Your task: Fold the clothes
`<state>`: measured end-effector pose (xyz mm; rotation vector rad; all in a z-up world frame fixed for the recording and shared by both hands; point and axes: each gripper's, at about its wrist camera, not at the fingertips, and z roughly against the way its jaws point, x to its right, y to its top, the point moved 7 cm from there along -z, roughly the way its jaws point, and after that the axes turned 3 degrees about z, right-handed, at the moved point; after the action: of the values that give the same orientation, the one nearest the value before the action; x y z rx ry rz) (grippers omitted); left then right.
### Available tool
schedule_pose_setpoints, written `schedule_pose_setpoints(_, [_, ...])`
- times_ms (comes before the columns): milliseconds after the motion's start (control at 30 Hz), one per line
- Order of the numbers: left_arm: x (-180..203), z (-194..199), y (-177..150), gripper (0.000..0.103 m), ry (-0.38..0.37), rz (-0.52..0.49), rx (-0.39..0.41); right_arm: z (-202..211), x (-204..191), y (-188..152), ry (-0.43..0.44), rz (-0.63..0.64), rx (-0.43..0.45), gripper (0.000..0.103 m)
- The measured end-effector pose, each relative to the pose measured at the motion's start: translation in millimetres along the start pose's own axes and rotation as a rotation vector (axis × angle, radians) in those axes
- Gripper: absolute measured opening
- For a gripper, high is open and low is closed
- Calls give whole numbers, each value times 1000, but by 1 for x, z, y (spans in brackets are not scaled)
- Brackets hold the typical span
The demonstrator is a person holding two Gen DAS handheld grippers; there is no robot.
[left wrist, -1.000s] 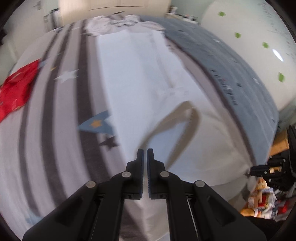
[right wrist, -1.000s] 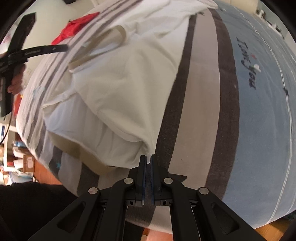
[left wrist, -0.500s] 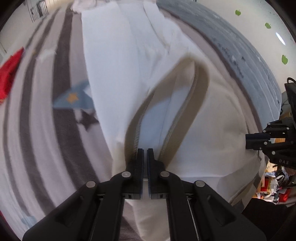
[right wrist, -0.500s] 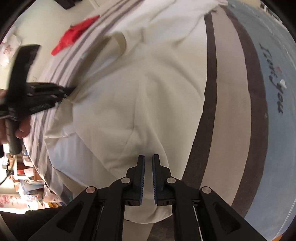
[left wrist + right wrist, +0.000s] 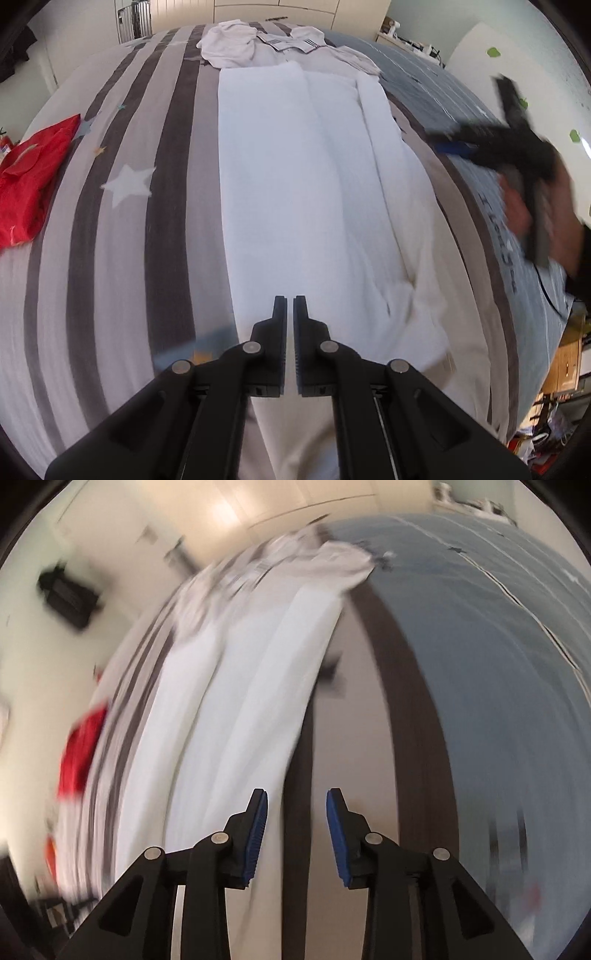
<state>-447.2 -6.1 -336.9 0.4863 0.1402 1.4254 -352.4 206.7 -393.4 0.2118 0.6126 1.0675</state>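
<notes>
While the white garment (image 5: 295,192) lies as a long folded strip down the middle of the striped bed (image 5: 110,240), the risk is that its loose near end comes undone. The left gripper (image 5: 290,306) hangs just over that near end with its jaws nearly together; whether they pinch any cloth cannot be told from this view, and nothing shows between them. If they do catch fabric, lifting away could drag the top layer and spoil the straight left edge. The right gripper (image 5: 295,801), seen blurred at the right of the left view, is off the garment over the bed's grey and blue part, its jaws opening with nothing between them. The lower right corner of the garment looks rumpled and bunched; a further fold made over it would likely lock in the crease. A pile of clothes (image 5: 258,48) touches the strip's far end, and a red cloth (image 5: 33,177) lies well apart at the left.
</notes>
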Motion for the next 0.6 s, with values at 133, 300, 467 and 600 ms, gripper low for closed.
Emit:
schedule_pose_setpoints(133, [-13, -13, 3, 2, -22, -5, -9, -23, 25, 72, 23, -77, 19, 31])
schedule_pose_setpoints(300, [-30, -23, 1, 2, -32, -16, -42, -67, 53, 124, 29, -196, 3, 31])
schedule_pose_setpoints(467, [-49, -26, 7, 2, -36, -4, -54, -77, 53, 145, 50, -207, 10, 26])
schedule_pose_setpoints(600, [-57, -26, 9, 2, -41, 11, -53, -69, 45, 156, 42, -158, 22, 5])
